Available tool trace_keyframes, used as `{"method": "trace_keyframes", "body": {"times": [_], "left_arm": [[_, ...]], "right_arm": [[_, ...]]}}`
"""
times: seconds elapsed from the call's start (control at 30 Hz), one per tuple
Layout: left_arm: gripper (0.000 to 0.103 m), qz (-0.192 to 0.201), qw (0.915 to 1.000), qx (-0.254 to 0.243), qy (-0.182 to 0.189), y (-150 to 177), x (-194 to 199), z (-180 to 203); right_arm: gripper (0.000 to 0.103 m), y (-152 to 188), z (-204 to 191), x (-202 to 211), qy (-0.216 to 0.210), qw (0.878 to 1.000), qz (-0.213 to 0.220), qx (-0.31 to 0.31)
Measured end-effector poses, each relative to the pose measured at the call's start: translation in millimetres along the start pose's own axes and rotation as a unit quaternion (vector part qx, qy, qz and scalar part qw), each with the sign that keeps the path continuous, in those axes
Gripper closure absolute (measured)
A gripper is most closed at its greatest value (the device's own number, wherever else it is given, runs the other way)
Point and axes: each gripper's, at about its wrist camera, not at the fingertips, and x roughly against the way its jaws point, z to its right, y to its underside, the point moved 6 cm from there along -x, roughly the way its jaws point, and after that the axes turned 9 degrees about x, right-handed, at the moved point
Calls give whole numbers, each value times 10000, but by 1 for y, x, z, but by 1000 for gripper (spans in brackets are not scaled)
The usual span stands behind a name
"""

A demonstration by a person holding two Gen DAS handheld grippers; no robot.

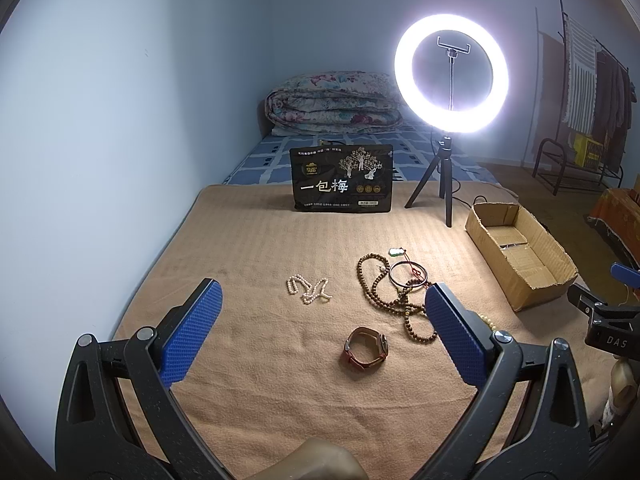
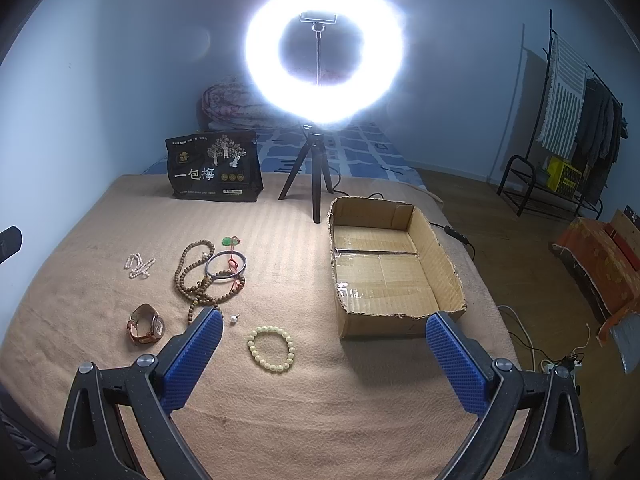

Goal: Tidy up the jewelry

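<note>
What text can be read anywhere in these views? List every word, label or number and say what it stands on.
"一包梅": large white characters on the black snack bag standing on the bed.
"DAS": white letters on the black body of the right claw, seen at the edge of the left wrist view.
Small print and the gold logo and seals on the bag: too small to read.
Yellow crate under the clothes rack: markings blurred, unreadable.
</note>
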Motion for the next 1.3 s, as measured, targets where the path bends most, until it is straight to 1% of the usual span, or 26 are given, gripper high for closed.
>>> {"method": "trace_keyframes", "body": {"times": [0.67,0.8,1.0,1.3], "left_arm": [[0,-53,10000,-6,-10,4,-3,1],[0,-132,9999,23,-26,6,-10,2],[0,-244,9997,18,-49,11,-18,4],[0,-472,9988,38,-121,17,-37,2]], "right_arm": [[0,3,-1,-3,-69,9999,-79,-8],[0,3,-3,-6,-196,9997,-132,-32],[0,3,-4,-11,-229,9996,-189,-4],[1,10,3,-27,-105,9994,-343,28]]}}
